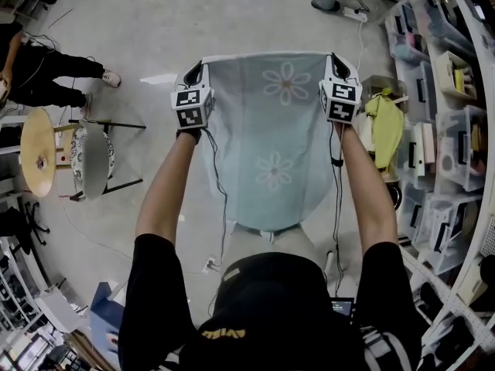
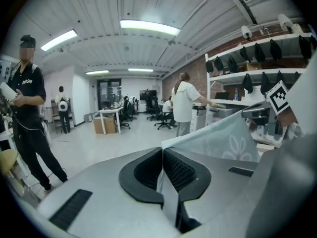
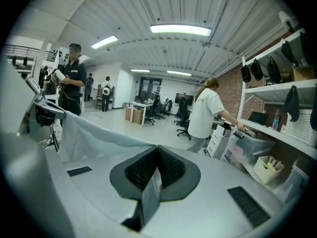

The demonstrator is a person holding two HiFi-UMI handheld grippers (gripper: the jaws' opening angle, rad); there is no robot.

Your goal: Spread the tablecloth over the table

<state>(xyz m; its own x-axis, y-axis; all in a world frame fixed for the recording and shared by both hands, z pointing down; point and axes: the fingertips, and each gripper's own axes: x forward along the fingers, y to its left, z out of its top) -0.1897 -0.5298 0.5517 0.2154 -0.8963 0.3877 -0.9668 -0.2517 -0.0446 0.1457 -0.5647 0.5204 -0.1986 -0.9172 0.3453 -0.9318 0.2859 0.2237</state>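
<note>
A pale blue tablecloth (image 1: pixel 271 130) with white daisy prints hangs stretched in the air between my two grippers, above the floor. My left gripper (image 1: pixel 193 74) is shut on its top left corner, and my right gripper (image 1: pixel 339 66) is shut on its top right corner. In the left gripper view the cloth (image 2: pixel 218 140) runs off to the right from the closed left gripper (image 2: pixel 162 152). In the right gripper view the cloth (image 3: pixel 94 138) runs off to the left from the closed right gripper (image 3: pixel 157 151). The cloth's lower hem hides what lies under it.
A round wooden stool (image 1: pixel 39 151) and a chair with a patterned cushion (image 1: pixel 91 159) stand at the left, near a standing person (image 1: pixel 39 72). Shelves with plastic bins (image 1: pixel 456 130) and a yellow-green cloth (image 1: pixel 384 126) line the right. Another person (image 3: pixel 208 113) stands at the shelves.
</note>
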